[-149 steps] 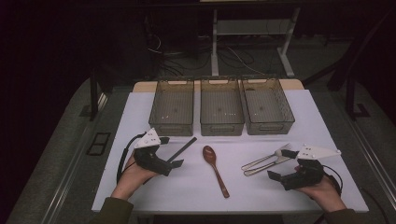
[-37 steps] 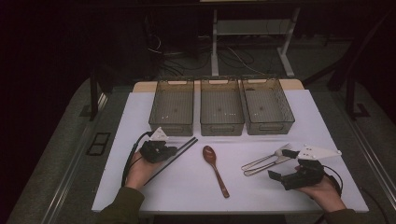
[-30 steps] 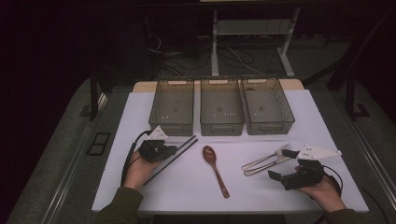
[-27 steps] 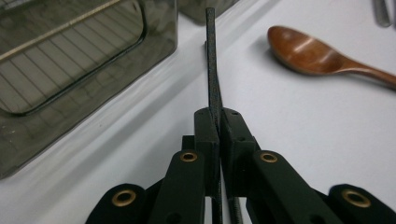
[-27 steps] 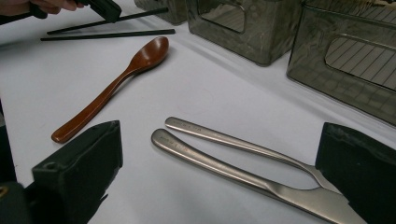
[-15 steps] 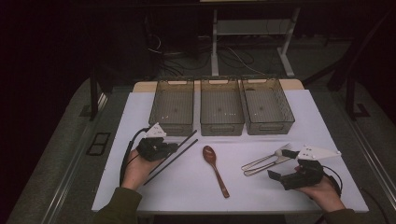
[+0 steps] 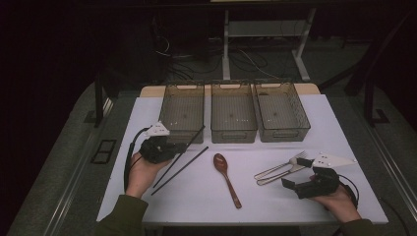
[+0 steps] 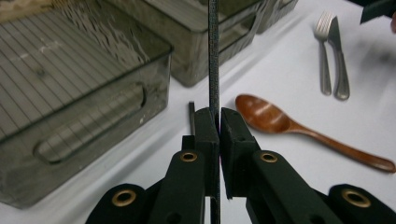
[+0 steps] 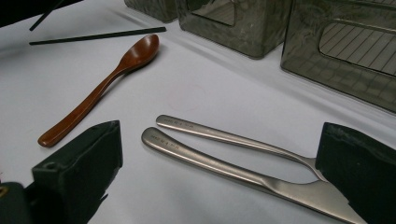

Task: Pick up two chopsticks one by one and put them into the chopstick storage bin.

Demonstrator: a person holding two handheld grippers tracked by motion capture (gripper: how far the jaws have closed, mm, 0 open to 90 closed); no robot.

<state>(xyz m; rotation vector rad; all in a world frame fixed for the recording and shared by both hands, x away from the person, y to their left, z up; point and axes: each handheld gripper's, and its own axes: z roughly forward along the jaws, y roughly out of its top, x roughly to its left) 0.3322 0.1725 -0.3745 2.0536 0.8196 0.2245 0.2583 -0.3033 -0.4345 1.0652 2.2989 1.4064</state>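
My left gripper (image 7: 172, 147) is shut on a black chopstick (image 7: 189, 140), held off the white table (image 7: 275, 216) with its far tip near the left bin (image 7: 183, 110). In the left gripper view the jaws (image 8: 218, 114) pinch that chopstick (image 8: 214, 56) upright between them. A second black chopstick (image 7: 179, 170) lies flat on the table beside it. A wooden spoon (image 7: 227, 180) lies in the middle. My right gripper (image 7: 292, 187) rests open at the right, its jaws (image 9: 219, 177) wide apart on either side of the handles of a metal fork (image 9: 224, 135) and knife (image 9: 210, 161), touching neither.
Three empty smoky plastic bins stand in a row at the back: left, middle (image 7: 233, 110) and right (image 7: 281, 110). The spoon (image 9: 102, 88) and the lying chopstick (image 9: 98, 36) are off to the left in the right gripper view. The room around the table is dark.
My left gripper has risen with one chopstick in it, and the pair has split, the other staying on the table. The right gripper has not moved.
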